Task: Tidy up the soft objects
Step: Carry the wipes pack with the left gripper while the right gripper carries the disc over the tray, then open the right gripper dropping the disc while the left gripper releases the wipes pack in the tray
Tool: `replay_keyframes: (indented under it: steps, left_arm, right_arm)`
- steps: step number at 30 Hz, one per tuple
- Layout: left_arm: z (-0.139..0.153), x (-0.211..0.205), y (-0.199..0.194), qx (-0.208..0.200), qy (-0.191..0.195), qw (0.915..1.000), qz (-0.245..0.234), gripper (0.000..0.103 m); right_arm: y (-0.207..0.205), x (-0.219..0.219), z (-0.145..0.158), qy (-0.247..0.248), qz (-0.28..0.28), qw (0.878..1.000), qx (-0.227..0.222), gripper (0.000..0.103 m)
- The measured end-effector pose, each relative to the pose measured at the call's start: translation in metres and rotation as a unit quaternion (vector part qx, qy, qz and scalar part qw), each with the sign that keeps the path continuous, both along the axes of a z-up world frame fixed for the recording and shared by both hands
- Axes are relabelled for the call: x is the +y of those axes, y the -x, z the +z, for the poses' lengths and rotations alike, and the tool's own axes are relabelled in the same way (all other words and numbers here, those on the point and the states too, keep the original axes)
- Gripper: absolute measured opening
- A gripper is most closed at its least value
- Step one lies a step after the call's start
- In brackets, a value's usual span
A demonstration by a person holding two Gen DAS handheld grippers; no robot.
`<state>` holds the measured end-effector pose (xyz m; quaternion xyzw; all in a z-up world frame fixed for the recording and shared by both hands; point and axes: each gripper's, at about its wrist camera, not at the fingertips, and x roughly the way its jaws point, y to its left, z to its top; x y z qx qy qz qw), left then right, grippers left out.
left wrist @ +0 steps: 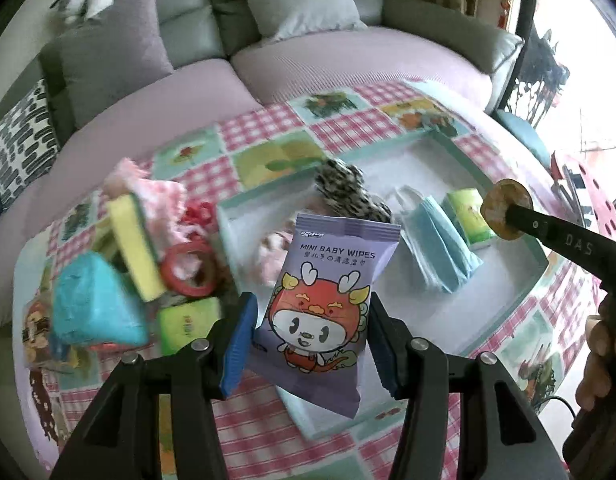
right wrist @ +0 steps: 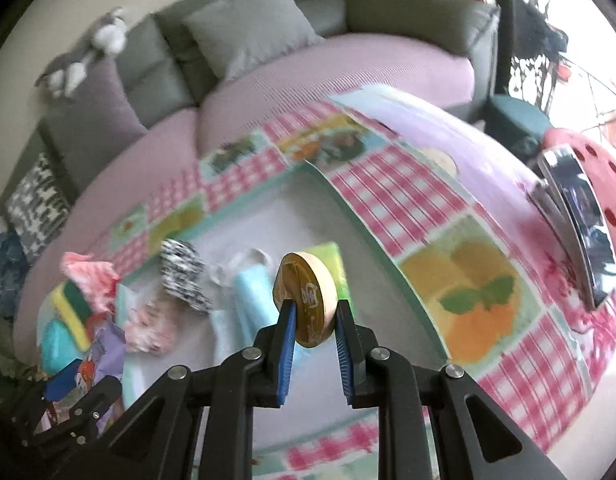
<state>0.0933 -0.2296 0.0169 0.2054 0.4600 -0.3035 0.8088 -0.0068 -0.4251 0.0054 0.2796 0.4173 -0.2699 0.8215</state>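
Behind a checked pink patchwork tablecloth (left wrist: 268, 128), a lilac sofa (left wrist: 347, 60) is curving. Left gripper (left wrist: 311, 340) is pinching the purple baby-wipes sachet (left wrist: 327, 304); right gripper (right wrist: 315, 320) is clamping a round tan disc (right wrist: 308, 300) above the white teal-rimmed tray (right wrist: 308, 412). Both are gripped near an edge, so either could be slipping free outside it.

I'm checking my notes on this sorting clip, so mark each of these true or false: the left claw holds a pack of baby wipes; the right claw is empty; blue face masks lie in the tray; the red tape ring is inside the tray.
1. The left claw holds a pack of baby wipes. True.
2. The right claw is empty. False: it grips a round tan disc.
3. Blue face masks lie in the tray. True.
4. The red tape ring is inside the tray. False: it lies outside, in the pile beside the tray.
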Motion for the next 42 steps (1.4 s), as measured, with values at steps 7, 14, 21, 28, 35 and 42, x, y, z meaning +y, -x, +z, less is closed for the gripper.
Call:
replay_keyframes:
  steps: [7,14,21,28,35,42]
  left_arm:
    - [-0.045,-0.014,-0.001,0.055,-0.026,0.9982,0.002,0.055]
    - [-0.066,-0.015,-0.003,0.091,-0.030,0.9954,0.007,0.056]
    - [-0.066,-0.013,-0.003,0.100,-0.026,0.9946,0.013,0.056]
    - [-0.054,-0.005,-0.006,0.088,-0.024,0.9955,0.025,0.062]
    - [-0.037,0.010,-0.009,0.066,0.004,0.9963,0.054,0.091]
    - [-0.031,0.031,-0.027,0.040,0.015,0.9921,0.118,0.093]
  right_arm:
    - [0.002,-0.001,-0.019,-0.006,0.007,0.999,0.042,0.024]
    - [0.001,0.004,-0.020,-0.001,0.022,0.998,0.059,0.024]
    - [0.000,0.009,-0.018,-0.003,0.033,0.997,0.066,0.024]
    - [-0.002,0.013,-0.008,0.008,0.039,0.997,0.061,0.051]
    - [-0.006,0.018,-0.006,0.013,0.050,0.997,0.058,0.067]
    - [-0.010,0.022,-0.008,0.018,0.058,0.997,0.054,0.100]
